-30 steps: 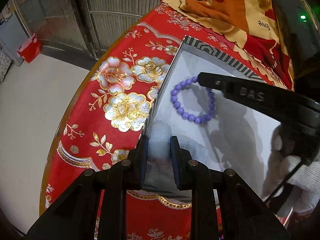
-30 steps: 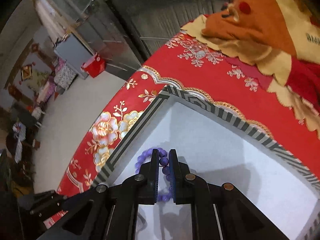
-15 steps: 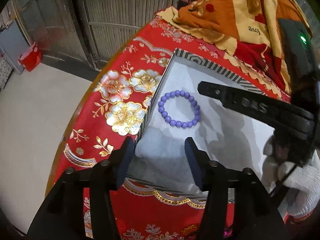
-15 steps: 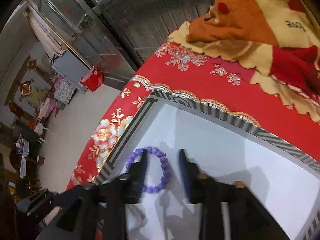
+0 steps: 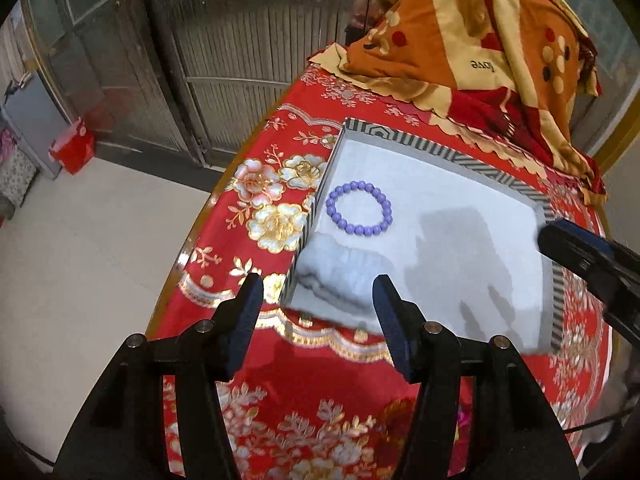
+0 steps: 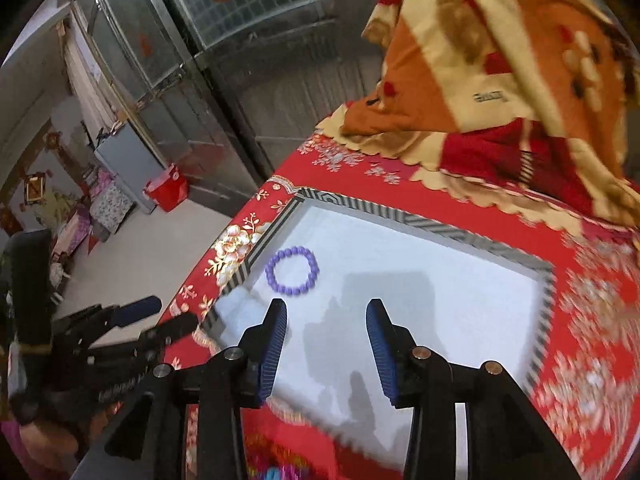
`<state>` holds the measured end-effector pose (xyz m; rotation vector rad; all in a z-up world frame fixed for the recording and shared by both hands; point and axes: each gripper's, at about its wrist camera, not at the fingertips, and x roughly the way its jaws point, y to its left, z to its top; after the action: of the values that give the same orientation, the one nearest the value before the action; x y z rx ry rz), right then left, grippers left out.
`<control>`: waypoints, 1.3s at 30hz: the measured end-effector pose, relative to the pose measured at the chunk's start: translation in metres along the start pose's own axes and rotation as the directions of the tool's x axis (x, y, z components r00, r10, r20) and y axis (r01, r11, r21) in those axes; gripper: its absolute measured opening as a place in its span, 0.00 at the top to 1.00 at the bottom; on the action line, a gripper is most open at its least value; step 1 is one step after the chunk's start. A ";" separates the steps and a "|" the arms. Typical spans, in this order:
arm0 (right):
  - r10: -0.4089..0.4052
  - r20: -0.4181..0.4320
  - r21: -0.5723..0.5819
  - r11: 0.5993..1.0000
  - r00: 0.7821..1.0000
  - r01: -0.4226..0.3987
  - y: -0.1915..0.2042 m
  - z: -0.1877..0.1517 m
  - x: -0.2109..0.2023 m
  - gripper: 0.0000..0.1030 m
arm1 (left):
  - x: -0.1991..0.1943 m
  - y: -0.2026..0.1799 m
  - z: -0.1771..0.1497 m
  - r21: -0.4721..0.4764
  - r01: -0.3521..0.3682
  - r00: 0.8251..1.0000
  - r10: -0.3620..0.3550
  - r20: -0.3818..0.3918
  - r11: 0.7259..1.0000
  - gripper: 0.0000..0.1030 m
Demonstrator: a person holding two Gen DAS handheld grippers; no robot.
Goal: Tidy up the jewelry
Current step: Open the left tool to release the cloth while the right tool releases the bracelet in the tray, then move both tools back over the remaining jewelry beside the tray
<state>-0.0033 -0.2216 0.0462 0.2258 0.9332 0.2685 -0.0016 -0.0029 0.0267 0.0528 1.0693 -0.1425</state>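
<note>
- Purple bracelet lying flat as a closed ring on the white lining of the tray, near the left wall and toward the far left corner; same bracelet seen from the right wrist.
- Tray with striped black-and-white rim resting on the red floral tablecloth, close to the table's edge.
- Left gripper hovering over the near left corner of the tray, fingers wide apart, nothing between them; rumpled white lining visible in the gap.
- Right gripper above the tray's near side, fingers spread wide, holding nothing; bracelet just beyond the left fingertip, not touched.
- Orange, cream and red cloth heaped at the far side of the table, behind the tray.
- Red box on the pale floor beside the metal doors.
</note>
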 end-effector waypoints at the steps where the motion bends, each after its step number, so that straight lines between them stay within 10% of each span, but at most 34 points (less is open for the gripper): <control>1: -0.008 0.008 0.013 1.000 1.000 0.008 -0.001 -0.009 -0.011 0.62 | -0.003 0.001 -0.003 0.001 0.003 1.000 -0.003 0.001 1.000 0.45; 25: -0.209 0.033 0.169 0.965 0.977 0.200 0.000 -0.149 -0.127 0.60 | -0.070 -0.002 -0.073 0.100 0.060 0.996 -0.066 0.056 0.993 0.45; 39: -0.243 0.036 0.197 0.953 0.969 0.232 0.010 -0.176 -0.149 0.59 | -0.091 0.000 -0.095 0.111 0.064 0.993 -0.074 0.088 0.992 0.45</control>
<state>-0.2323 -0.2475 0.0604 0.2935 0.9178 -0.0513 -0.1276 0.0158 0.0611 0.1062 0.9716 -0.2635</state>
